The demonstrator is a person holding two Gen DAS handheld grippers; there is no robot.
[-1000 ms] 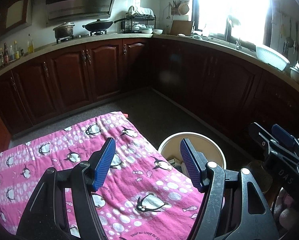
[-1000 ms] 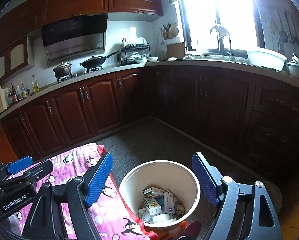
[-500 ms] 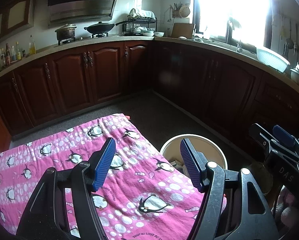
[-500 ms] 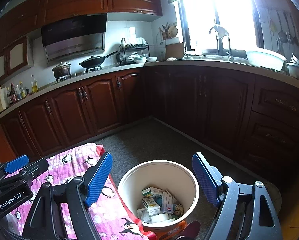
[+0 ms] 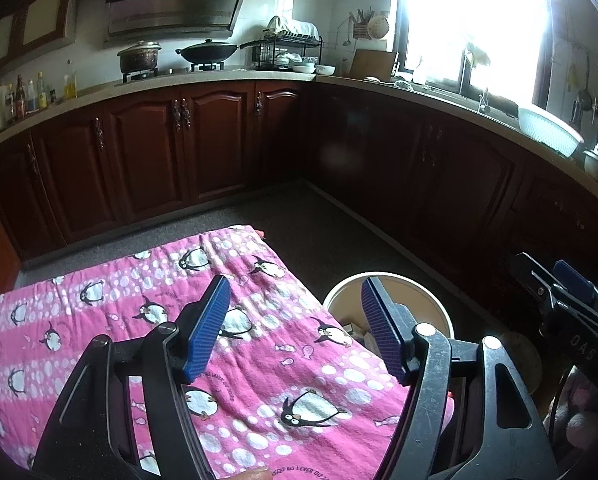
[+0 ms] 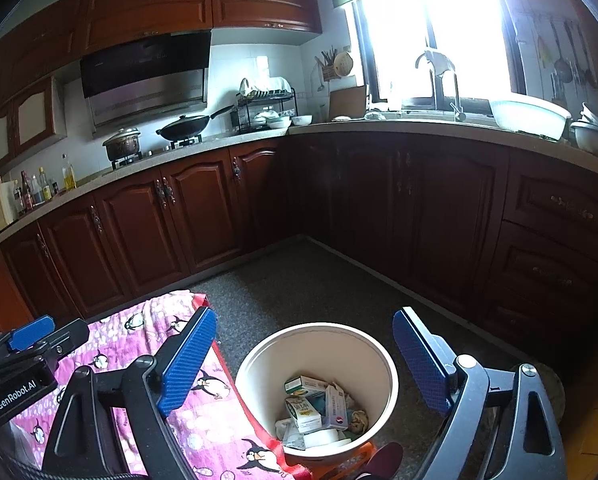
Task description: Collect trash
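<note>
Both the left gripper (image 5: 295, 330) and right gripper (image 6: 303, 364) gape empty; trash bin (image 6: 259, 364) below the right could tip if bumped

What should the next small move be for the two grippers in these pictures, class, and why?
Probably no further pick: draw both grippers back and check the table once more. The left gripper and right gripper stand with jaws open and empty, the pink penguin cloth shows no trash on its visible part, and the cartons already lie inside the bin.
</note>
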